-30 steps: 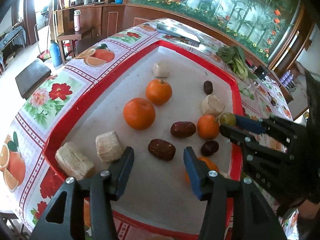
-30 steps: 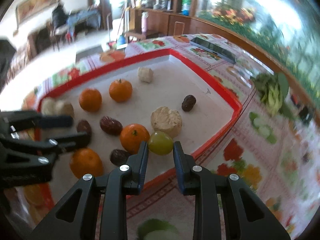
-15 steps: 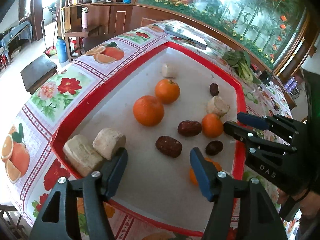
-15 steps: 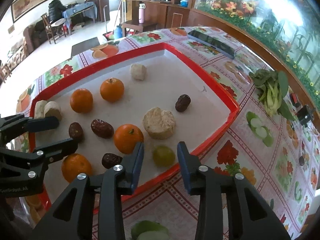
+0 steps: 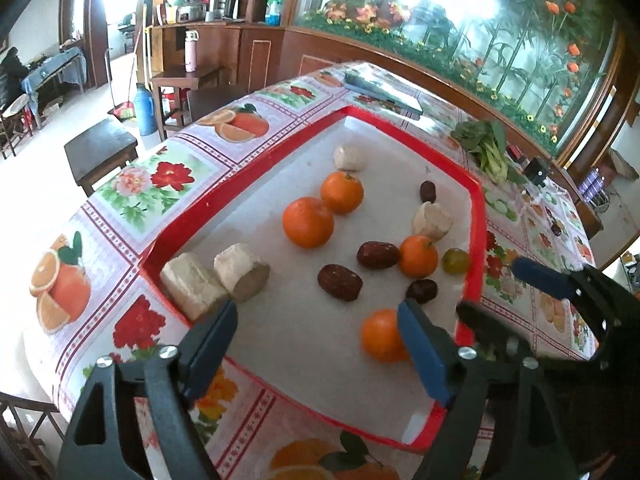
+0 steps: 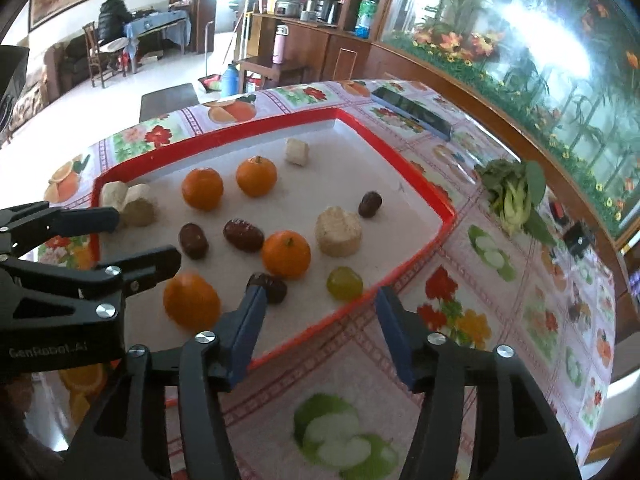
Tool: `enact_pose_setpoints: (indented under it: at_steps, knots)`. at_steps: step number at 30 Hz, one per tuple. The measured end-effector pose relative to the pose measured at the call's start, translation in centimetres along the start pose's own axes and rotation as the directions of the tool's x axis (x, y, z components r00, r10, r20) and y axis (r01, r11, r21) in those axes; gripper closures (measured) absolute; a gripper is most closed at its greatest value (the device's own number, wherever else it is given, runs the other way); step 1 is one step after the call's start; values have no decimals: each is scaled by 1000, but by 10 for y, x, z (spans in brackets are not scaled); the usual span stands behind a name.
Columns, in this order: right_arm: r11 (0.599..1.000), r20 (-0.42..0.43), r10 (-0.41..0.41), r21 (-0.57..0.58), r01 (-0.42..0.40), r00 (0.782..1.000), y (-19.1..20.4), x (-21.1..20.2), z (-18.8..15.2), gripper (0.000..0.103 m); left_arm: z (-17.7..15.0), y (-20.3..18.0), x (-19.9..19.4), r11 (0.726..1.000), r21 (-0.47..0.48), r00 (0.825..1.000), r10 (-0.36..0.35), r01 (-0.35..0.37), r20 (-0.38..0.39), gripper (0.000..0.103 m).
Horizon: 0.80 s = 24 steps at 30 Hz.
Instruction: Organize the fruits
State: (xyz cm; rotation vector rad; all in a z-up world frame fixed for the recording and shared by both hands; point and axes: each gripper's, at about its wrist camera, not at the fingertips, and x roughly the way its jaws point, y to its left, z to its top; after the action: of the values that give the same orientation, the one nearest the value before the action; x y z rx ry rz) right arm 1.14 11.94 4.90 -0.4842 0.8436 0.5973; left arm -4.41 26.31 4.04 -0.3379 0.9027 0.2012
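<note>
A red-rimmed white tray (image 5: 256,168) (image 6: 408,196) holds several oranges, dark red dates and pale cut chunks. A small green fruit (image 6: 345,283) lies in the tray by its right rim, next to an orange (image 6: 286,254); it also shows in the left wrist view (image 5: 455,261). My right gripper (image 6: 320,302) is open and empty, raised over the tray's right rim behind the green fruit. My left gripper (image 5: 316,320) is open and empty over the tray's near end, its right finger beside another orange (image 5: 382,335). Each gripper shows in the other's view.
Leafy greens (image 6: 514,194) and a dark flat phone-like slab (image 6: 412,110) lie on the flower-print tablecloth beyond the tray. A dark stool (image 5: 102,148) and a blue bottle (image 5: 145,110) stand on the floor to the left. A wooden counter runs behind the table.
My right gripper opened and let go of the green fruit, which now lies in the tray, then drew back and up. My left gripper also pulled back toward the tray's near end.
</note>
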Motion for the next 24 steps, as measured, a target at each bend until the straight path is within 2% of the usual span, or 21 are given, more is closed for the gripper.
enact_pose_setpoints:
  at_steps: [1, 2, 8, 13, 16, 18, 20, 24]
  knots:
    - [1000, 1, -4, 11, 4, 1000, -1, -3, -2, 20, -2, -2, -3, 1000, 3, 1000, 5, -5, 8, 16]
    - [1000, 7, -7, 21, 7, 1000, -1, -7, -6, 19, -4, -6, -6, 1000, 10, 1000, 5, -5, 18, 15]
    - [995, -11, 12, 95, -11, 1000, -4, -24, -25, 12, -18, -20, -23, 999, 6, 998, 39, -39, 42, 5]
    - [976, -17, 31, 218, -26, 999, -18, -37, -45, 8, -33, -24, -40, 998, -31, 995, 61, -59, 82, 4]
    - [963, -2, 25, 269, -23, 1000, -21, -47, -58, 6, -43, -27, -46, 997, -50, 994, 71, -67, 77, 4]
    - [963, -10, -38, 268, 39, 999, -18, -51, -64, 1, -51, -29, -47, 995, -71, 996, 70, -66, 63, 4]
    - [968, 7, -89, 235, 85, 996, -11, -59, -71, 0, -58, -30, -49, 994, -77, 995, 79, -74, 64, 4]
    - [979, 57, -85, 193, 73, 995, -1, -71, -85, 0, -72, -36, -61, 990, -72, 986, 131, -124, 104, 4]
